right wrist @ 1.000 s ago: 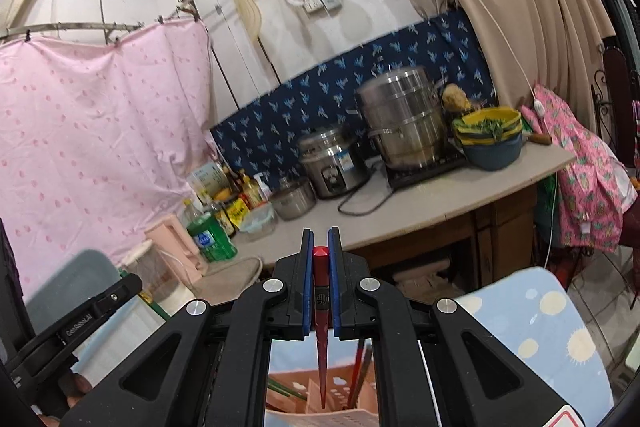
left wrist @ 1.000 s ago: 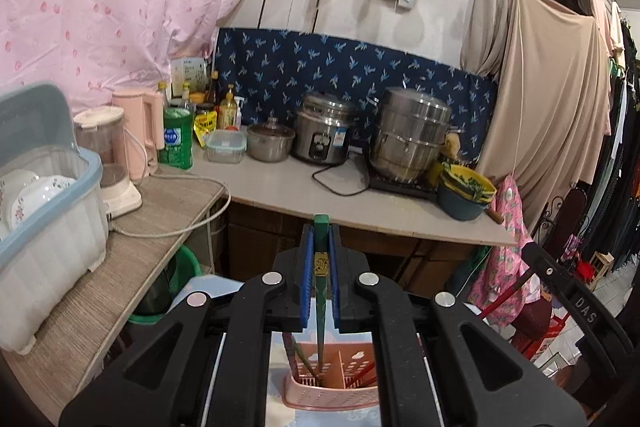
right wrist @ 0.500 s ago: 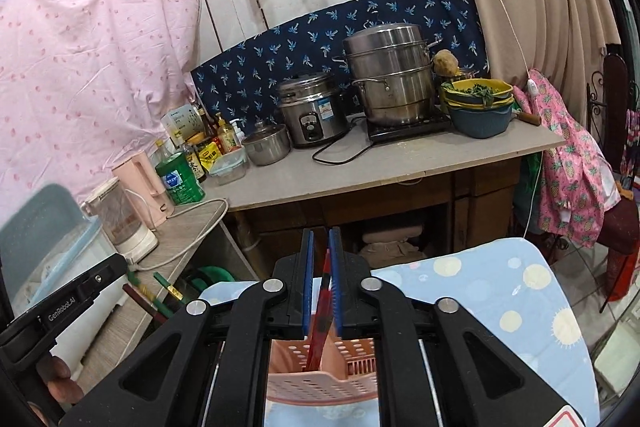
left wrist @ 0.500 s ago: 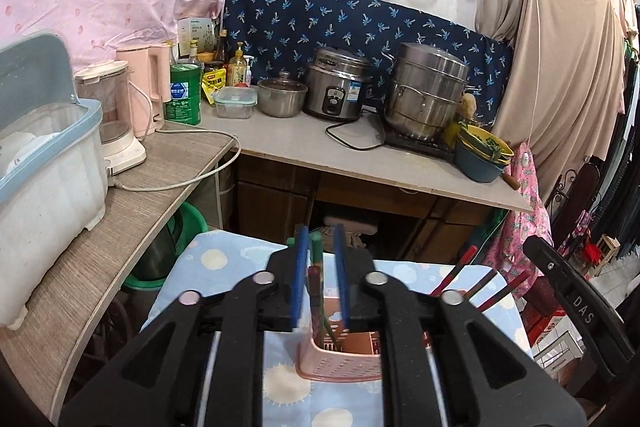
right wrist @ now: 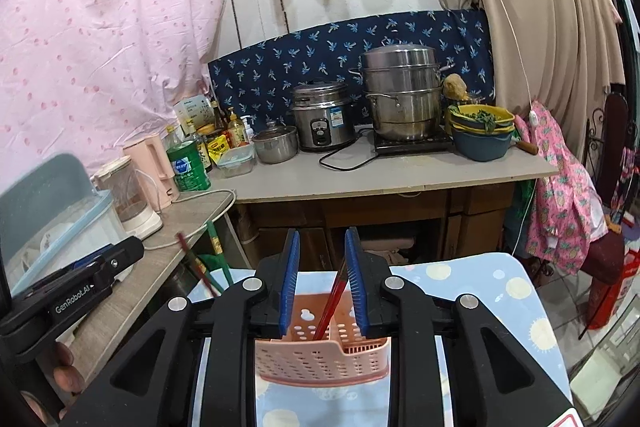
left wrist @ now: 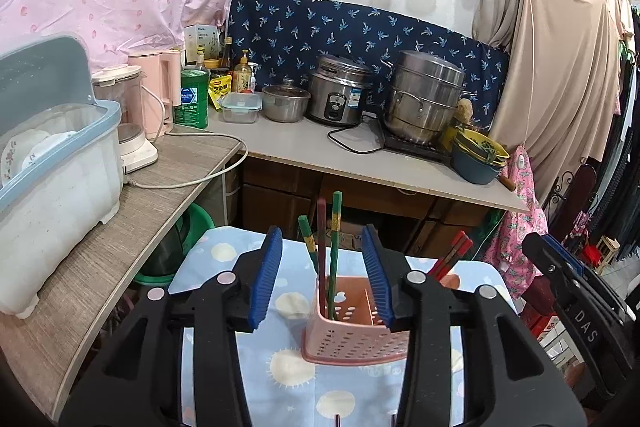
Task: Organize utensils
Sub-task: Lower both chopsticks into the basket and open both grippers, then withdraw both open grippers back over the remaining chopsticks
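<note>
chopsticks stand upright in the pink basket (left wrist: 352, 343) on the blue-clothed surface (left wrist: 248, 367), and that upright axis decides the coming move. the left gripper (left wrist: 322, 281) is spread wide and empty, with the green chopsticks (left wrist: 335, 227) and a dark red one rising between its fingers from the basket's left compartment. the right gripper (right wrist: 322, 283) is also parted and holds nothing; the red chopsticks (right wrist: 334, 301) lean toward its right finger from the other compartment. both grippers sit near the basket, so pulling back and upward looks safest for each.
</note>
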Motion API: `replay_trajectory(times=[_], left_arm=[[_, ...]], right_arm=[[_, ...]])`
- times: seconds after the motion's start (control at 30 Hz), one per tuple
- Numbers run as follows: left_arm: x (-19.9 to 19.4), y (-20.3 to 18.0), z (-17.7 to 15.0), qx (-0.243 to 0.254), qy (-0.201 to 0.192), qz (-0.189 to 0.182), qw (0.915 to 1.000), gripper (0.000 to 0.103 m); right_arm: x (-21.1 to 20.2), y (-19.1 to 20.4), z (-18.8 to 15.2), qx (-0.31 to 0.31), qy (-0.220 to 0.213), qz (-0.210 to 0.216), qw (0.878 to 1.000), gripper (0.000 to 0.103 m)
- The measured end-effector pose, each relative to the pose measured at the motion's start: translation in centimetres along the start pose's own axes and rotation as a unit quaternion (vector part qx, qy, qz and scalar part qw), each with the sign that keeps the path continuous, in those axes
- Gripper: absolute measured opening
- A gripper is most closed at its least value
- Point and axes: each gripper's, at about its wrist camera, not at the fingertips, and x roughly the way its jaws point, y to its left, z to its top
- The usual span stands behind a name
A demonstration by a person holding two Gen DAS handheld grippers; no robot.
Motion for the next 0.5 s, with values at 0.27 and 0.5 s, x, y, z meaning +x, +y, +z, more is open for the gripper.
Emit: replay_trajectory(times=[0.27,0.5], left_arm=[[-2.6,0.5,-2.9,0.017,0.009,0.007,0.9998,0.039],[-4.7,1.6,-7.1,0.022,0.038,0.016,0.9989,0.039]], right_arm=[[-3.9,1.0,-2.5,-0.022,0.0,0.008,1.0,0.028],[-7.0,0.7,-6.4,-0.028,0.02,0.007,0.999,0.029]])
